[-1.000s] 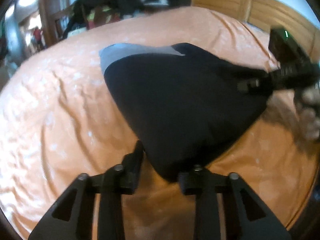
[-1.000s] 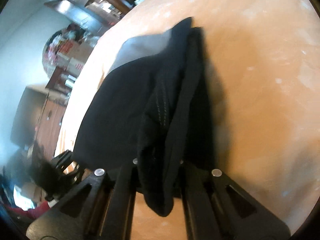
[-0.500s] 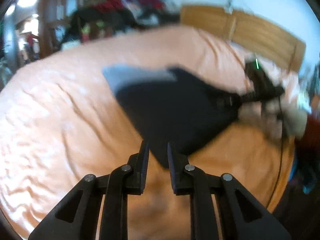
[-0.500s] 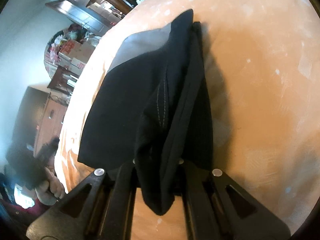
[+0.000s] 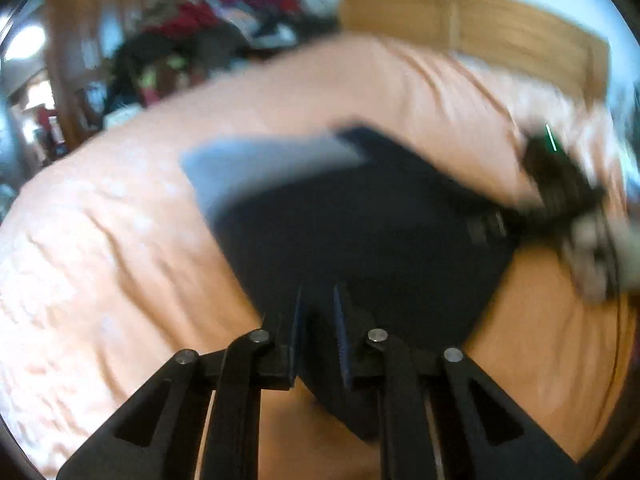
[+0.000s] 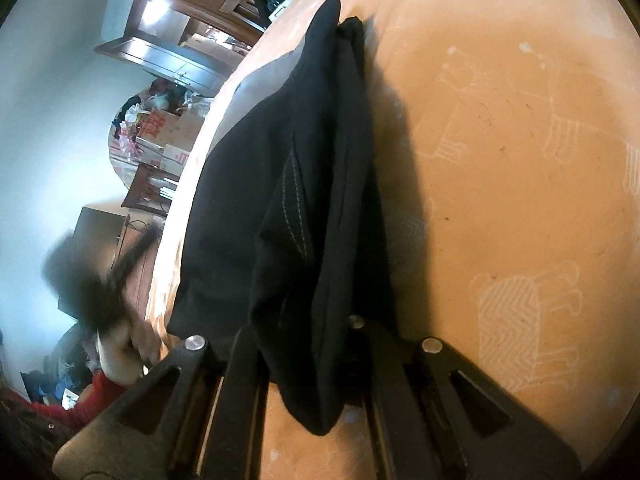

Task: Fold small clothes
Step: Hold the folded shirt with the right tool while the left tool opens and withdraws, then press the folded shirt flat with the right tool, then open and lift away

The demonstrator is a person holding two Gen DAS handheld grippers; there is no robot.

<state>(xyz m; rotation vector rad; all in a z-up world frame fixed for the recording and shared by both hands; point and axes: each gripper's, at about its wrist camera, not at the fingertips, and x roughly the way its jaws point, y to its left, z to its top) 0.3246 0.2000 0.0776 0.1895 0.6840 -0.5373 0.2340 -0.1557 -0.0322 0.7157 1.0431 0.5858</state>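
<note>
A black garment (image 5: 360, 232) with a grey band (image 5: 256, 164) along its upper left edge lies spread on a bed covered by an orange sheet (image 5: 112, 248), filling the middle of the left wrist frame. The left gripper (image 5: 318, 312) sits at lower centre of that frame, over the near corner of the cloth; its fingers (image 5: 298, 320) stand slightly parted with a narrow gap, and the blur makes it hard to say whether any fabric lies between them, though they look empty. At the right edge of the same frame the right gripper (image 5: 492, 226) meets the garment's far corner, with a blurred hand (image 5: 592, 256) behind it. In the right wrist frame the right gripper's fingers (image 6: 248, 344) pinch a bunched fold of the black cloth (image 6: 304, 216), which hangs down between them at lower centre and stretches away toward the upper middle, pale stitching showing on one seam. The sheet there carries a faint white printed pattern (image 6: 516, 312) at lower right. A wooden headboard (image 5: 500, 36) runs across the upper right of the left wrist frame, and a heap of clothes (image 5: 224, 28) fills the upper left.
</note>
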